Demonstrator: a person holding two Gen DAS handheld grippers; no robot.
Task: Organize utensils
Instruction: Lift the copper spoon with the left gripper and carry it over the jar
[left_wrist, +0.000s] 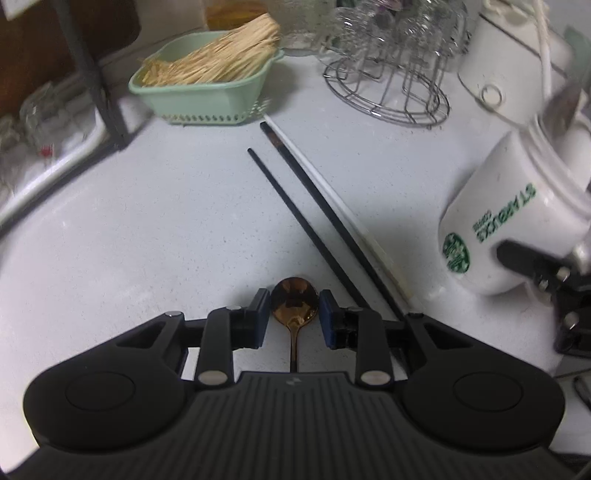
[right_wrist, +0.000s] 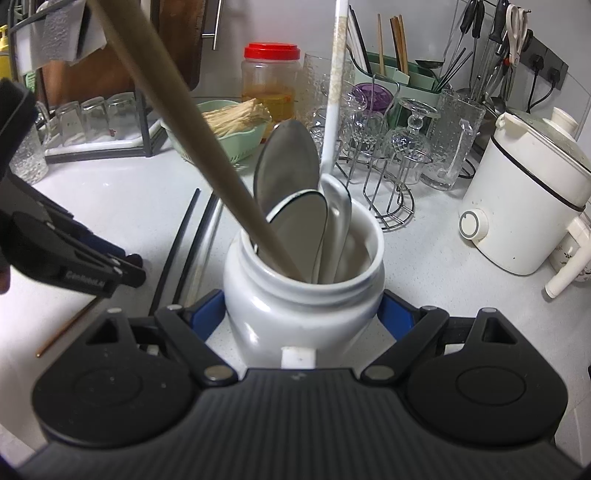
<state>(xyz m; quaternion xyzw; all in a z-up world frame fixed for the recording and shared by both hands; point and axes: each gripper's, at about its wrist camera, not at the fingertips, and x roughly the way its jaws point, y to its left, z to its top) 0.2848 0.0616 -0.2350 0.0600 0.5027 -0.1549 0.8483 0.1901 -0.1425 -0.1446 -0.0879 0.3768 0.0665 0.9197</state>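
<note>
Your left gripper (left_wrist: 294, 314) is straddling the copper spoon (left_wrist: 294, 300) lying on the bench (left_wrist: 166, 221), jaws spread beside its bowl, not pressing. Your right gripper (right_wrist: 303, 314) is pinching the white jar (right_wrist: 295, 306) of utensils; you are needing a squarer, lower closing.

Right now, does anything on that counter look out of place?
Yes: three chopsticks and a copper spoon lie loose on the counter, while other utensils stand in the white jar.

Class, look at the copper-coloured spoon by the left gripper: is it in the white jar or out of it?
Out. The copper spoon lies flat on the countertop between the left gripper's pads, while the white jar sits in the right gripper.
</note>
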